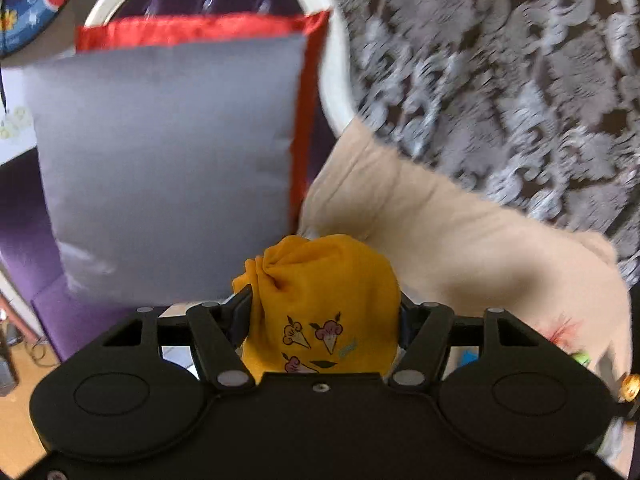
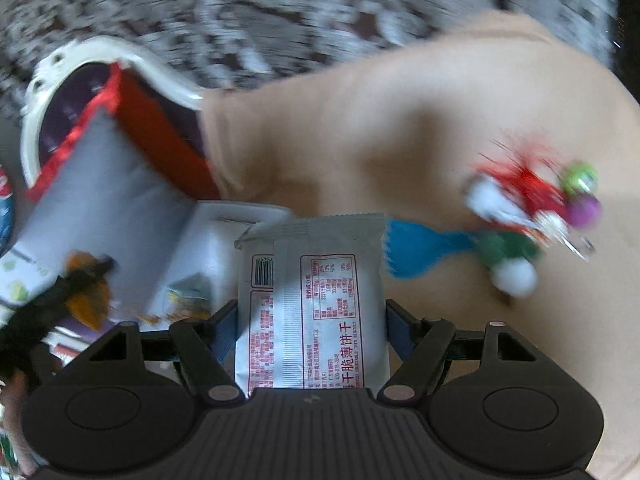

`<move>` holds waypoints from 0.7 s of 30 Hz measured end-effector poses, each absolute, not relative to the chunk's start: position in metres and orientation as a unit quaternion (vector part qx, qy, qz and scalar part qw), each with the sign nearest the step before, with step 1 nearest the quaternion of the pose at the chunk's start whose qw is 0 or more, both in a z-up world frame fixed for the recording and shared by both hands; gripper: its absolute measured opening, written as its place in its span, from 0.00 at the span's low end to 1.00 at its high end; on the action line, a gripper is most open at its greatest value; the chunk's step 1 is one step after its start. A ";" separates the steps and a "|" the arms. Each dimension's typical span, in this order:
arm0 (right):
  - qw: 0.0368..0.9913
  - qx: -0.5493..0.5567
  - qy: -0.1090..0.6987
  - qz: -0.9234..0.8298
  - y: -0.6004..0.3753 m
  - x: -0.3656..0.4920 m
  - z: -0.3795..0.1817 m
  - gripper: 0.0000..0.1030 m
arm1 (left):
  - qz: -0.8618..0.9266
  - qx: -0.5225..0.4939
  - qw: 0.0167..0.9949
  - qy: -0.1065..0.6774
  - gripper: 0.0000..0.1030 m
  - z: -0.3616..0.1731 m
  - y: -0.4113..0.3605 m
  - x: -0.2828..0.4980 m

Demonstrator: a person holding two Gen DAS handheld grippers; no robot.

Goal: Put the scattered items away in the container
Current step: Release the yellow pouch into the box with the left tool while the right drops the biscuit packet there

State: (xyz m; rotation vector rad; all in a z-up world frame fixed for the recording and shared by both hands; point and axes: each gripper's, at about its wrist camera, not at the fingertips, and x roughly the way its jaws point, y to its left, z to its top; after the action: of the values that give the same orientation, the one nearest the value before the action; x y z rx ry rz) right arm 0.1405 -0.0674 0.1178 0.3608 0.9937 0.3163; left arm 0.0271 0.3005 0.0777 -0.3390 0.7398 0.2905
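You are over a beige cloth-covered cushion surface (image 2: 360, 128). On it, to the right, lies a blurred red, white and green toy cluster (image 2: 524, 216), and just left of that cluster a blue plastic fork-like piece (image 2: 416, 250).

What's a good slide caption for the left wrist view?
Left gripper clamps a yellow drawstring pouch before a grey, red-trimmed cushion.

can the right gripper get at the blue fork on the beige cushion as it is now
Probably not yet. The right gripper is shut on the biscuit packet, so its fingers are full. The blue fork itself lies uncovered on the beige cushion.
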 end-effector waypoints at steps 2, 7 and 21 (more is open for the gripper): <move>0.852 0.162 0.468 0.167 -0.042 0.158 0.124 0.73 | 0.140 -0.174 0.892 0.392 0.60 0.054 0.312 0.032; 0.842 0.145 0.479 0.201 0.025 0.202 0.116 0.73 | 0.135 -0.189 0.843 0.485 0.61 -0.021 0.322 0.050; 0.830 0.095 0.510 0.206 0.129 0.270 0.049 0.73 | 0.106 -0.216 0.845 0.478 0.81 -0.052 0.337 0.027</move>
State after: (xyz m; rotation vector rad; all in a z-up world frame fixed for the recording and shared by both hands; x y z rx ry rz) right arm 0.2703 0.1289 0.0489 0.2008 1.0816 0.4363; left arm 0.0266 0.3365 -0.0522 -0.4567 1.0083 0.2242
